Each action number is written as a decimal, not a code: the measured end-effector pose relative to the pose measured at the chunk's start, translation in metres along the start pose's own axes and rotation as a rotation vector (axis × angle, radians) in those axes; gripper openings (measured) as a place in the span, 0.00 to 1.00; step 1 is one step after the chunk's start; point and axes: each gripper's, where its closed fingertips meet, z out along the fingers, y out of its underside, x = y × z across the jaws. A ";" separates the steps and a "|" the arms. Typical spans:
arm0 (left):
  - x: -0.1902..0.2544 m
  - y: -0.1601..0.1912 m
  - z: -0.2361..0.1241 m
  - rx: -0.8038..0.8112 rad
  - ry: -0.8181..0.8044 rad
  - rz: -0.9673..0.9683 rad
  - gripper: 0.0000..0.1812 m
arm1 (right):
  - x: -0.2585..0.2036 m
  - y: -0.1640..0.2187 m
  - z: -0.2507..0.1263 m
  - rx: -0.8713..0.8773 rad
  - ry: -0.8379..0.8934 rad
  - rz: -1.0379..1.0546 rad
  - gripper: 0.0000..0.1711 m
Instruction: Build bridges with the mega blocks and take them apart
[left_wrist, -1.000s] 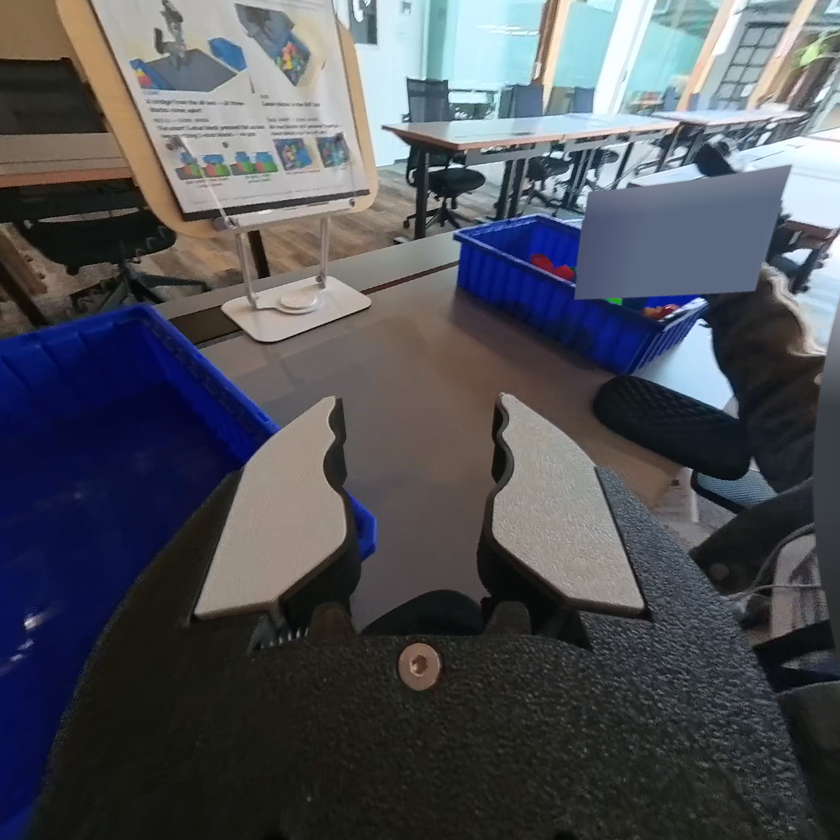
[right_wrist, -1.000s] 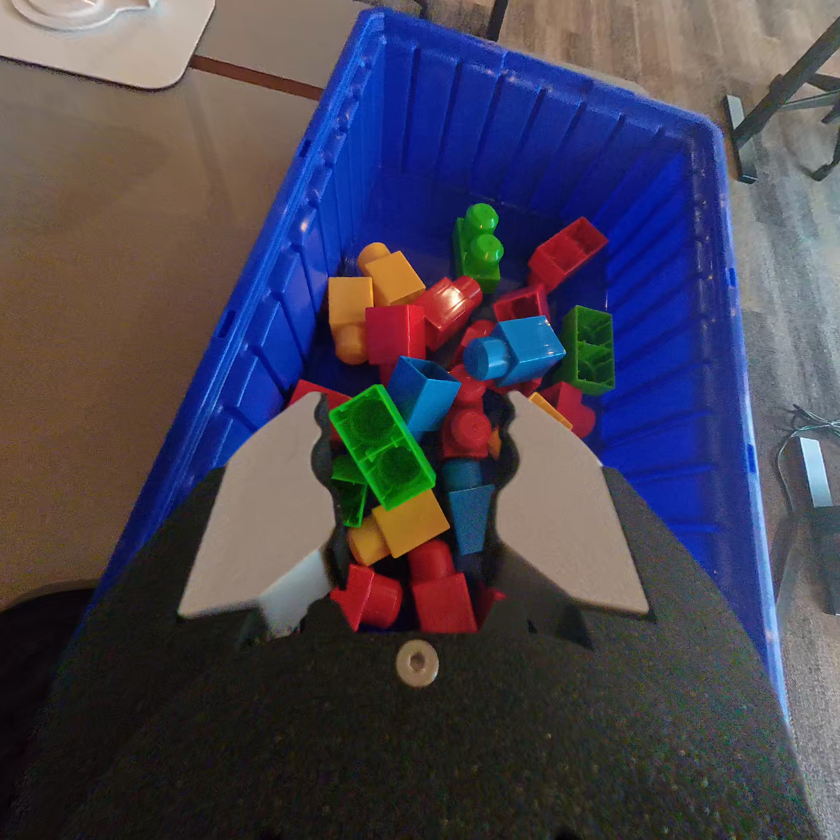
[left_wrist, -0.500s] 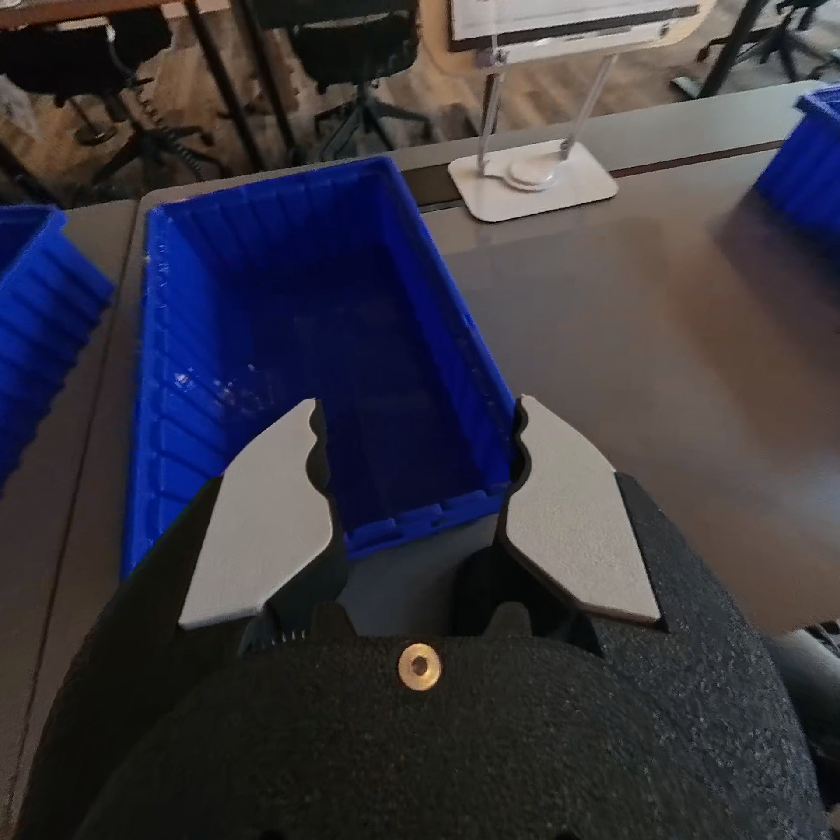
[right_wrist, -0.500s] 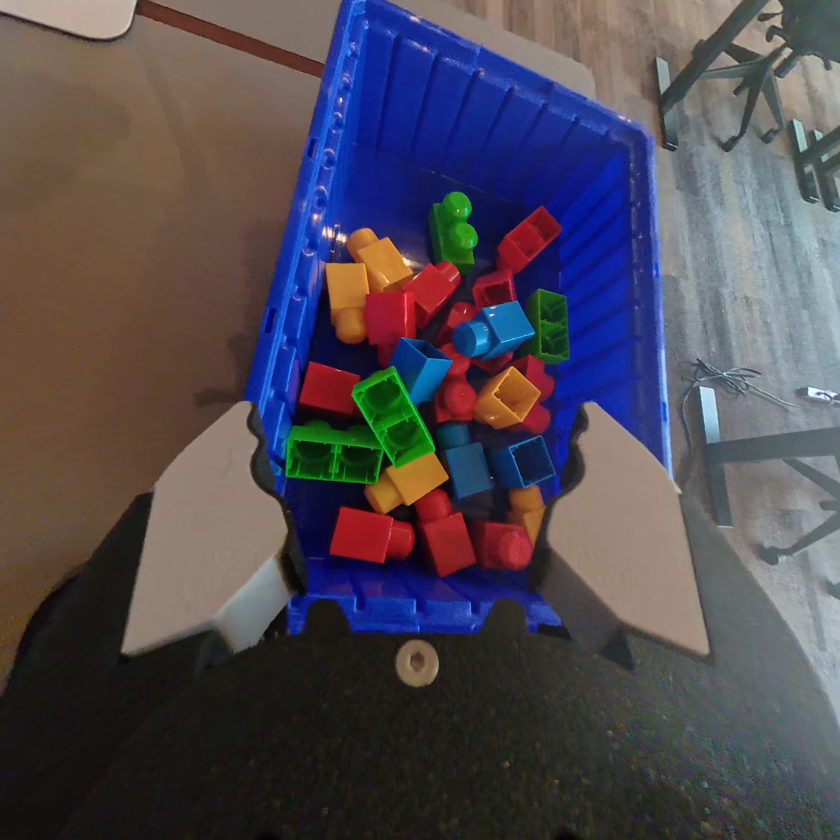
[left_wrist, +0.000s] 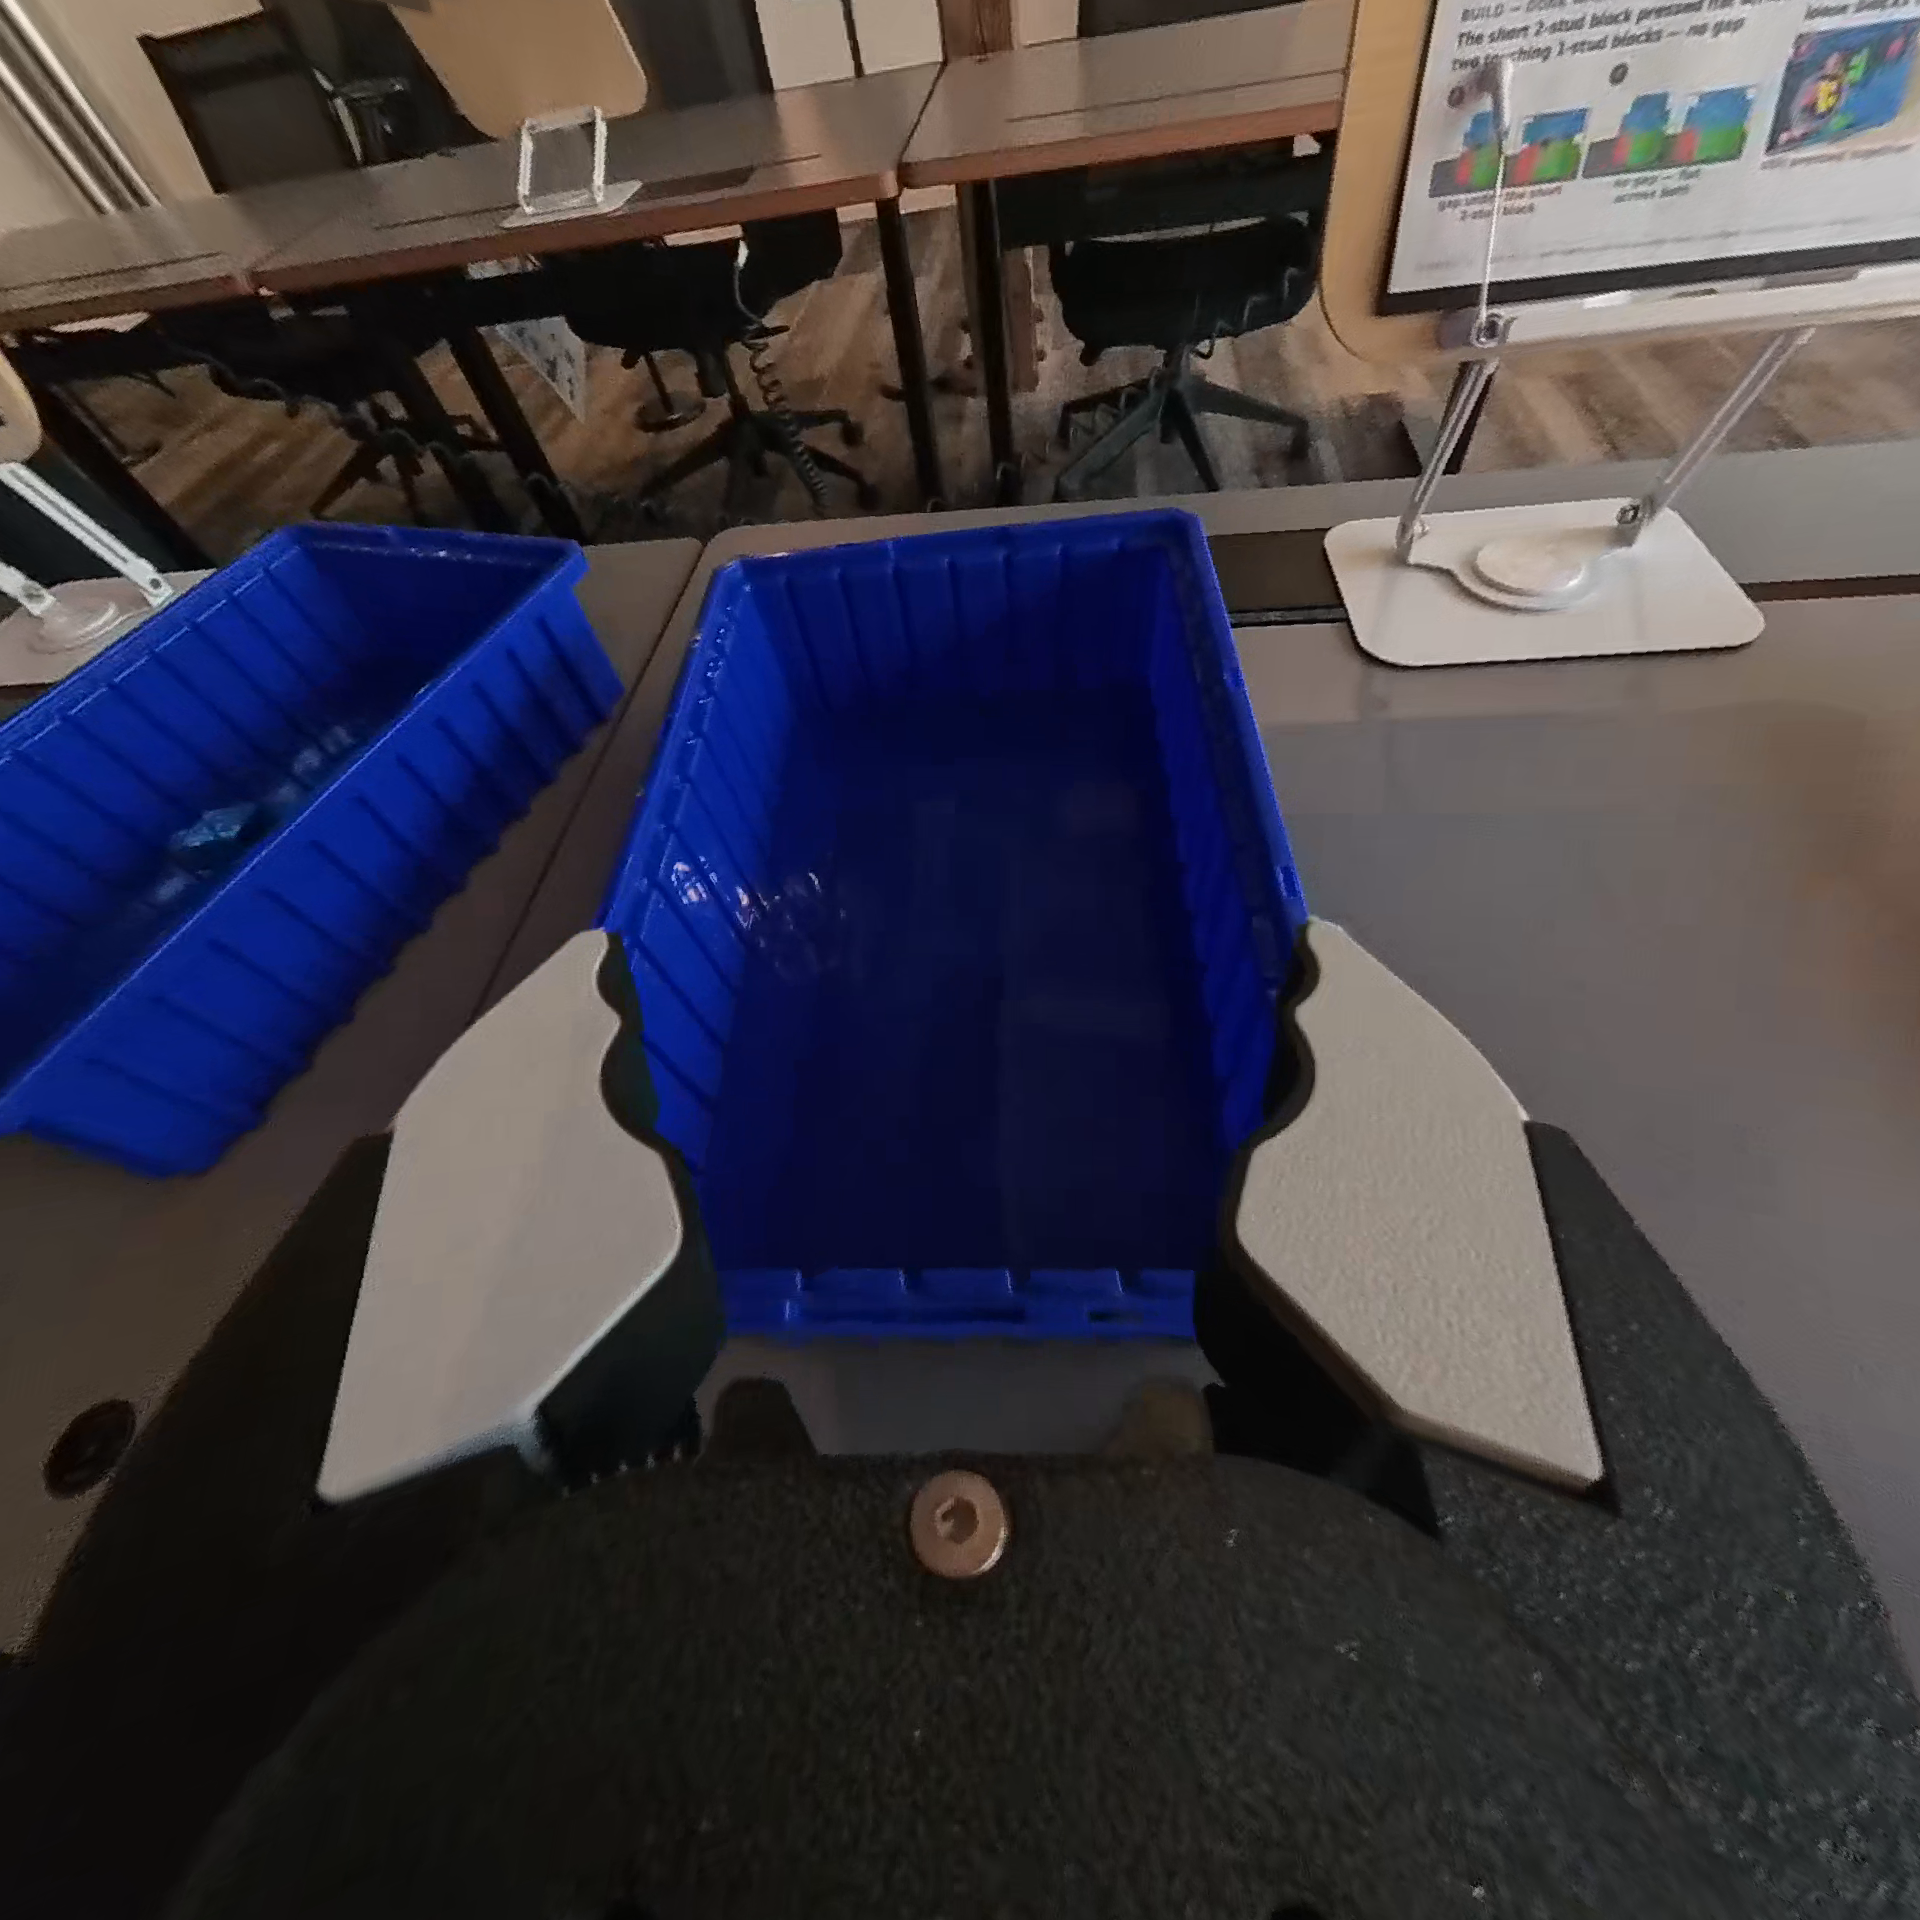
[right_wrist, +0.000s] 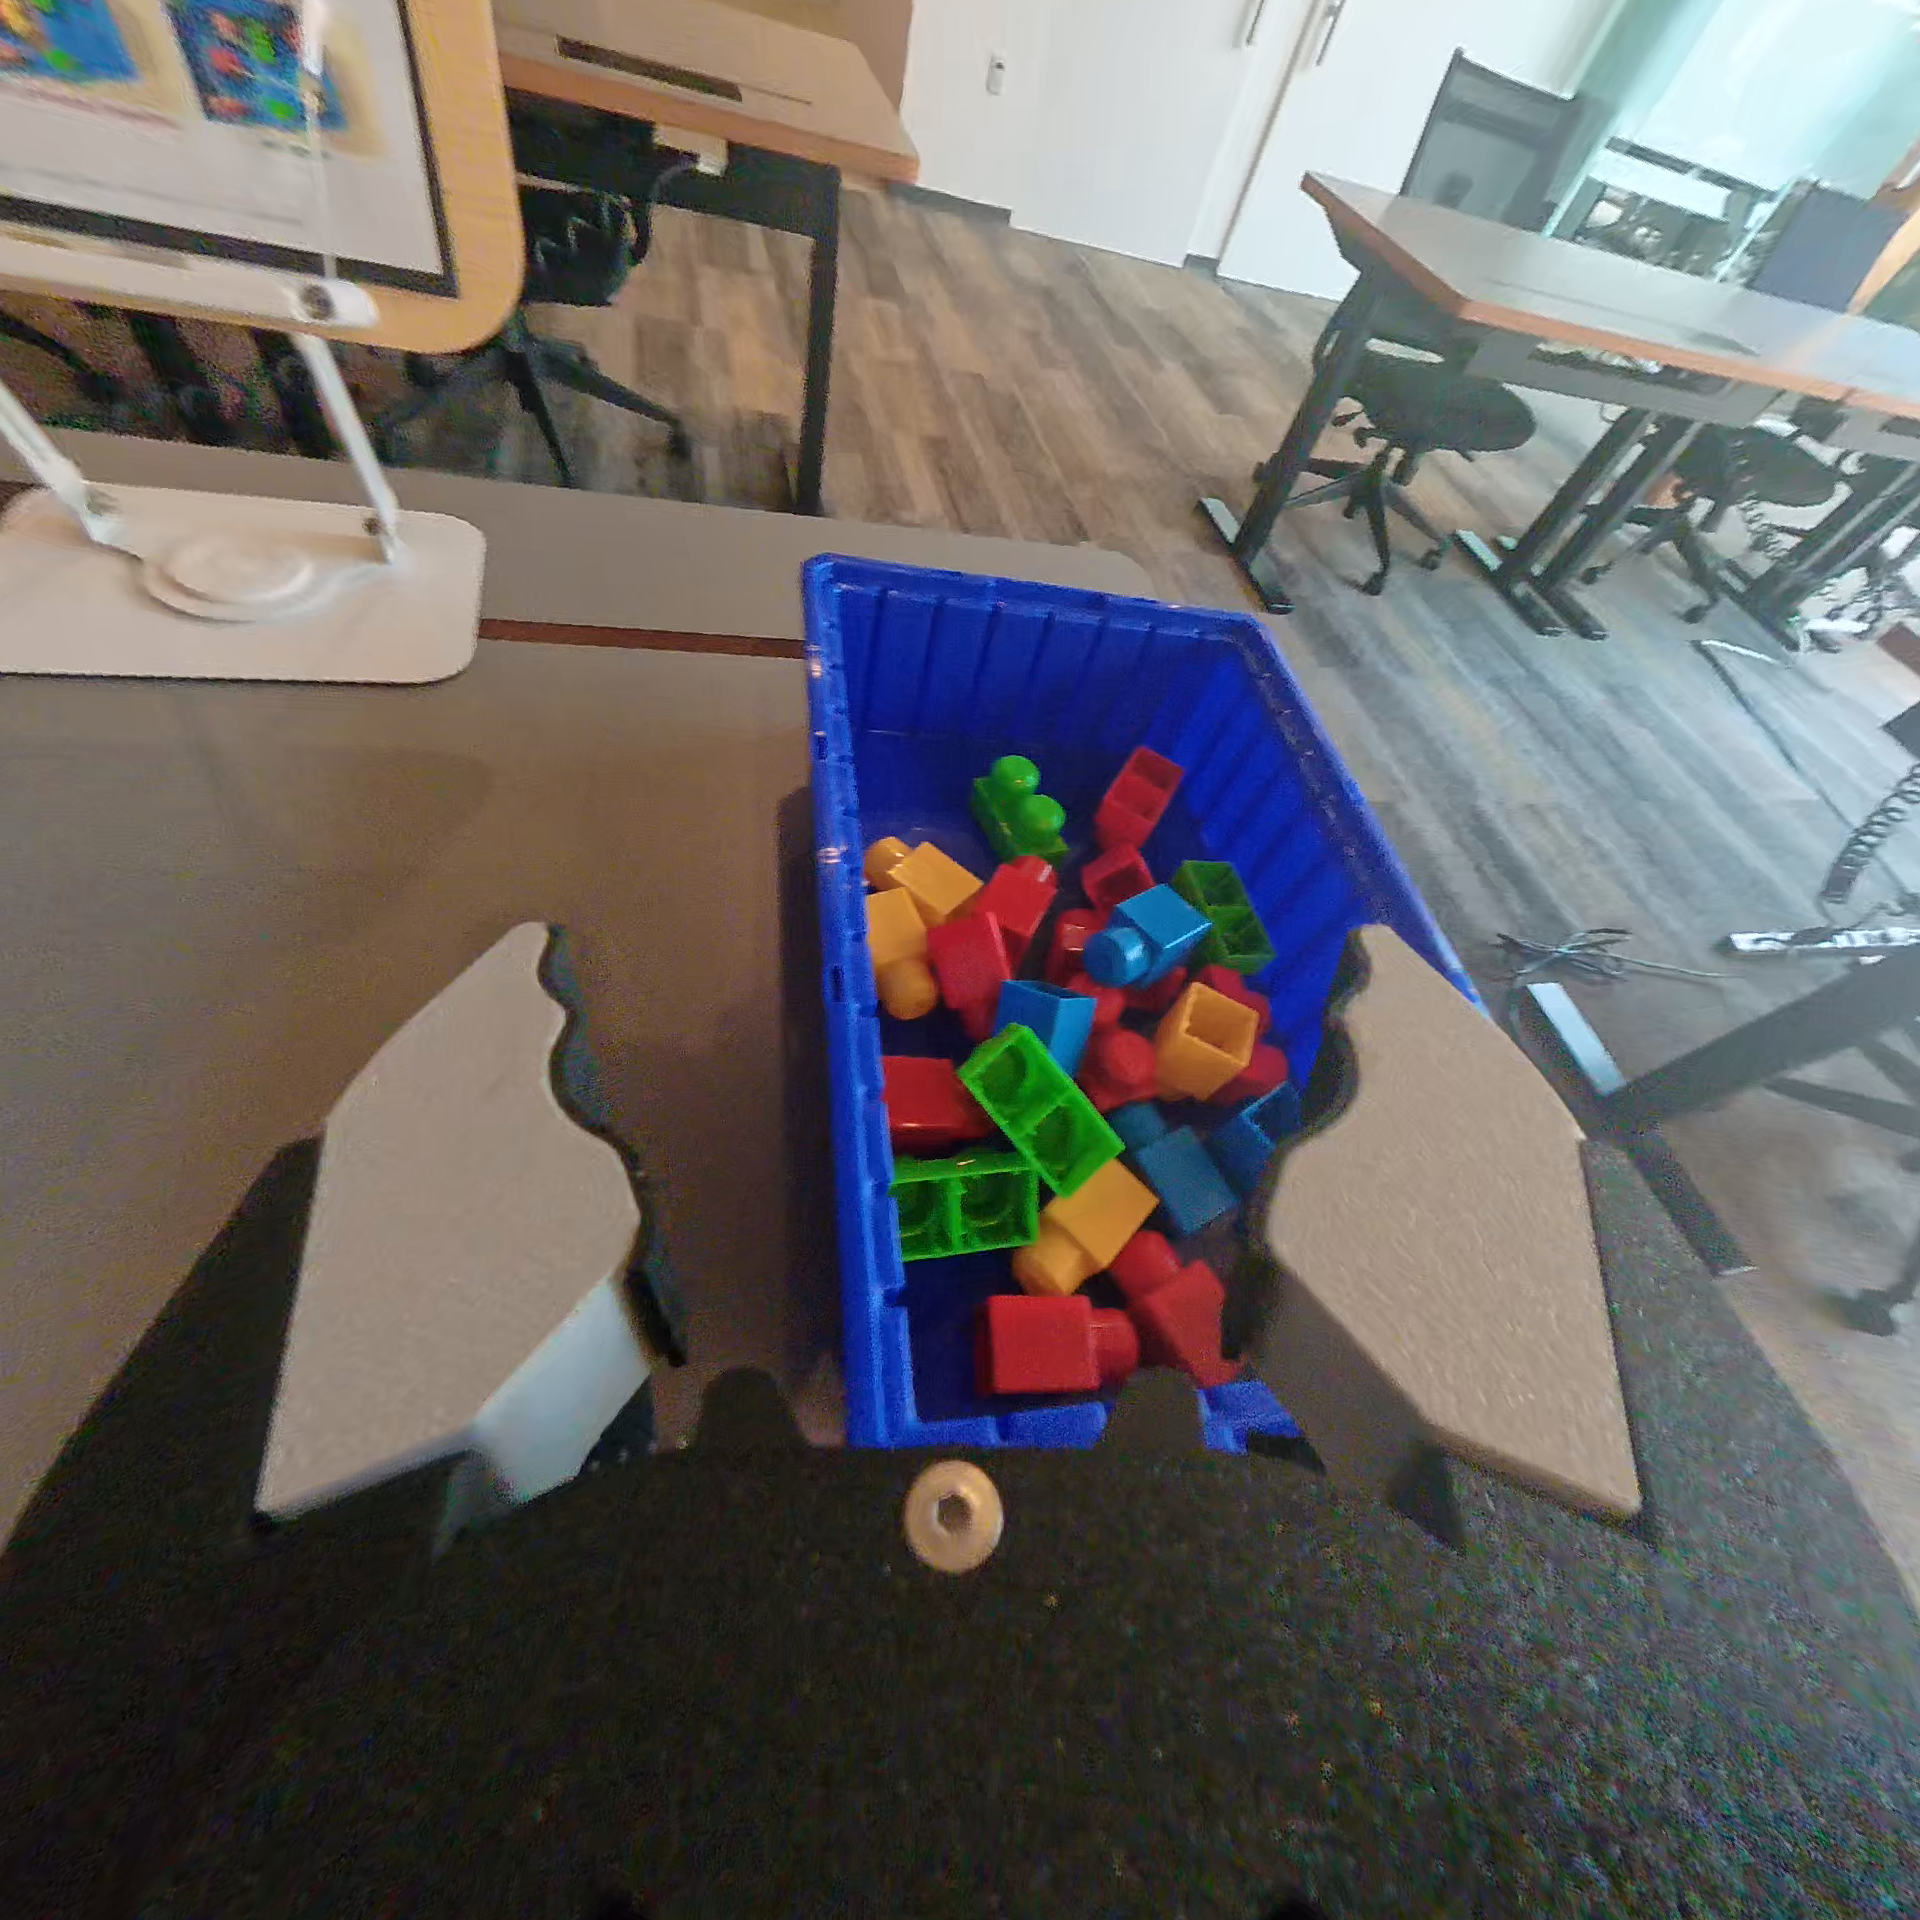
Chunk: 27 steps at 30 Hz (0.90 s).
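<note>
In the right wrist view a blue bin (right_wrist: 836, 935) holds a loose pile of red, yellow, green and blue mega blocks, with a green two-stud block (right_wrist: 1039, 1107) on top. My right gripper (right_wrist: 951, 966) is wide open and empty, raised above the bin's near left edge. In the left wrist view my left gripper (left_wrist: 956, 971) is wide open and empty, held above the near end of an empty blue bin (left_wrist: 1236, 790).
A second blue bin (left_wrist: 312, 831) lies on the neighbouring table to the left. An instruction board on a white stand (left_wrist: 1538, 592) is at the back, also in the right wrist view (right_wrist: 239, 582). Bare brown table (right_wrist: 364, 831) lies between the bins. Desks and chairs stand beyond.
My right gripper opened wide and rose back out of the block bin, empty. My left gripper swung left from the table to over the empty bin and opened wider.
</note>
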 end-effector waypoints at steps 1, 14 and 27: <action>0.000 0.002 -0.001 -0.010 -0.010 0.002 0.62 | -0.006 0.001 -0.003 -0.001 -0.017 0.010 0.77; 0.015 0.011 -0.025 -0.050 0.025 -0.026 0.53 | -0.026 0.018 -0.038 -0.078 -0.028 -0.039 0.75; 0.018 0.016 -0.029 -0.028 0.062 -0.010 0.51 | -0.045 0.018 -0.055 -0.027 -0.091 -0.043 0.73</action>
